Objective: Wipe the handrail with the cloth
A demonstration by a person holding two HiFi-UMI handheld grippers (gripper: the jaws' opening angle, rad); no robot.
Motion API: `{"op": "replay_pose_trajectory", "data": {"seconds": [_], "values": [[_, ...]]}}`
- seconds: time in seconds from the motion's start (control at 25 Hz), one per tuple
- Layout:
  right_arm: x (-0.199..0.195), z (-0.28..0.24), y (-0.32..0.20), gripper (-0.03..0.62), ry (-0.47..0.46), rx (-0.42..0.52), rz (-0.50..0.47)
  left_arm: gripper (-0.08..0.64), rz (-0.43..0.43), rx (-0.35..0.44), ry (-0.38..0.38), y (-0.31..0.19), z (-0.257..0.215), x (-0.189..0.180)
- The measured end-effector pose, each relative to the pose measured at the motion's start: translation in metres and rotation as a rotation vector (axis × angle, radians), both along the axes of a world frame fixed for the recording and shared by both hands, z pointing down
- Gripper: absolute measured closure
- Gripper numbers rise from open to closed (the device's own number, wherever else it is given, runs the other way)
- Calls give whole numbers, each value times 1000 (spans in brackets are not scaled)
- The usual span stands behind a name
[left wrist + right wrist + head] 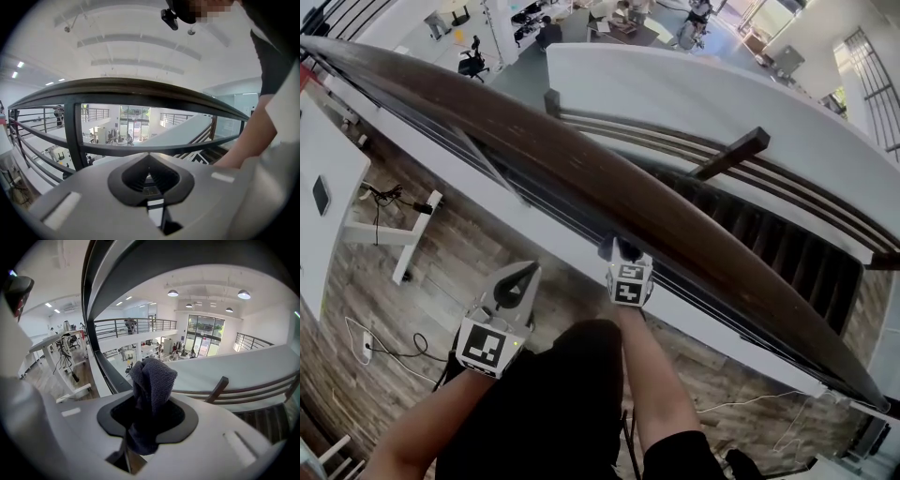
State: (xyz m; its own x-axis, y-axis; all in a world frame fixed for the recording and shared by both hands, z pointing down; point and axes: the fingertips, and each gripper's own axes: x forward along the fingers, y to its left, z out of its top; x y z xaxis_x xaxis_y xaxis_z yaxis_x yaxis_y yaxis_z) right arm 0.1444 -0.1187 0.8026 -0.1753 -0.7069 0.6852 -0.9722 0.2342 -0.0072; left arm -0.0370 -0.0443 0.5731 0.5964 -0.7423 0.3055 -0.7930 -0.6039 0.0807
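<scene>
Cloth (150, 394), dark grey terry, is clamped in the right hand-held gripper (626, 253) at the dark brown wooden handrail's (581, 159) near edge; the left hand-held gripper (523, 275) is pinched together, empty, near left.

wood-plank floor (464, 248), loose cables (412, 343), white desk frame (414, 236)

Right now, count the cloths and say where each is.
1. The dark cloth is clamped in the right gripper, near the handrail. The left gripper holds none.
</scene>
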Motion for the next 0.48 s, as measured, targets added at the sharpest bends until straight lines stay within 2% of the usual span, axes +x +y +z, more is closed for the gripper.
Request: {"op": "replay_pose_trajectory", "data": {"seconds": [0.24, 0.48], "values": [[7, 2, 5, 479, -2, 5, -5, 561, -13, -21, -16, 3, 3, 4], [25, 3, 15, 479, -9, -8, 14, 561, 13, -38, -10, 15, 7, 19]]}}
